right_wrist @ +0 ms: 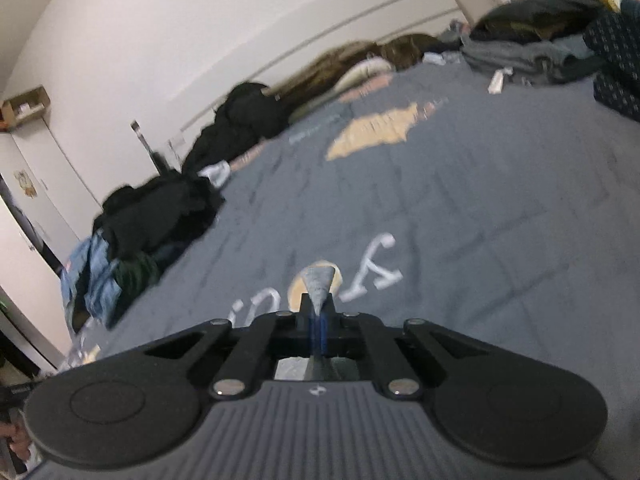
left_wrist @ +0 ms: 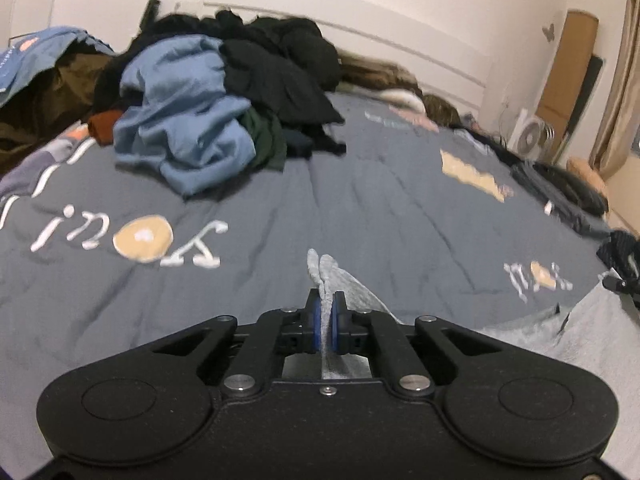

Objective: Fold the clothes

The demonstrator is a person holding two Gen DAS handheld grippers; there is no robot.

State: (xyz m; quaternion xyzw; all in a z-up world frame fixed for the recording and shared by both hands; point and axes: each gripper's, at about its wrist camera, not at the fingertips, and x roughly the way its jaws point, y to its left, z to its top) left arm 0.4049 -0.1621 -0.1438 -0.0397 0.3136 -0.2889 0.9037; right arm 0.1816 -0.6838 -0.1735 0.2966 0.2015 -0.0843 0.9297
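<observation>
Both grippers' jaws, left gripper (left_wrist: 327,312) and right gripper (right_wrist: 318,312), pinching grey garment (left_wrist: 592,336), mostly cut off.

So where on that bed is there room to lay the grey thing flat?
The widest bare stretch is the middle of the grey bedspread, between the white lettering and the tan patch. It is crowded at the far left, where the unfolded pile sits, and along the right edge with the dark clothes. Both grippers hold the grey garment.
</observation>
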